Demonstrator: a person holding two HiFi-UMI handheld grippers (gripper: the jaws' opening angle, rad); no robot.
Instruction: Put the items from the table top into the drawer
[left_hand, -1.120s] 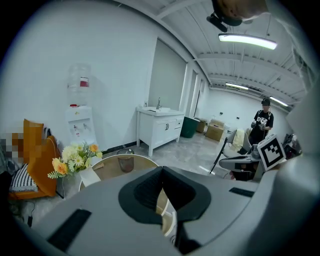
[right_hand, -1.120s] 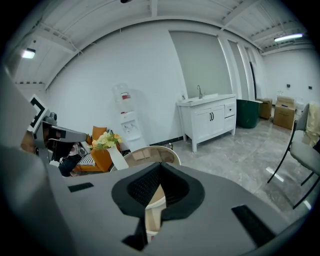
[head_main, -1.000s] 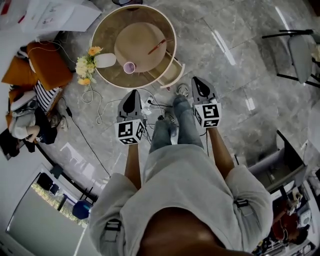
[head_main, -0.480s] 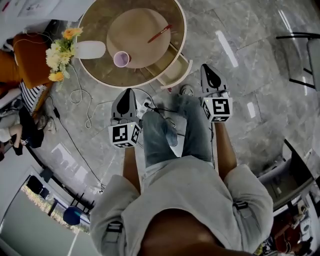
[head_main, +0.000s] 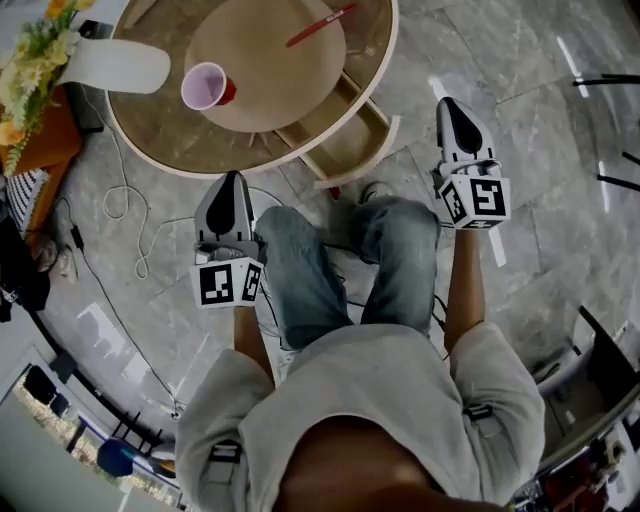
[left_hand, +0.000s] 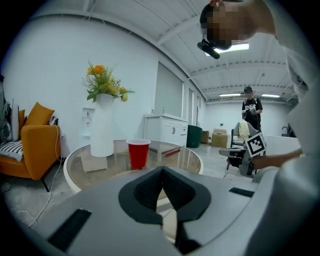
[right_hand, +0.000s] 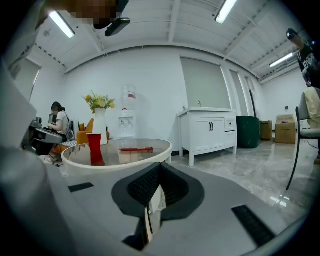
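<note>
Right, round glass-top table (head_main: 215, 170), cream rim, on grey marble-look floor tiles (head_main: 520, 130). Loose cables (head_main: 130, 230) on the floor off the table's near-left edge. Orange armchair (left_hand: 35, 145) to the left, white cabinet (right_hand: 210, 132) and green bin (right_hand: 246, 131) by the far wall. White vase (head_main: 115, 65) with yellow and orange flowers (head_main: 25, 50) upright at the table's left edge. Drawer (head_main: 350, 150) pulled out at the near-right edge, pale wood inside.

Red cup (head_main: 205, 86): upright, open top, just inboard of the vase, near the left edge. Red stick (head_main: 320, 25): thin, lying flat toward the far-right edge, well apart from the cup; cannot tell pen or brush.

Left gripper (head_main: 231, 182): jaws closed tip to tip, nothing held, short of the table's near edge. Right gripper (head_main: 452, 108): jaws fully together, empty, just right of the drawer.
</note>
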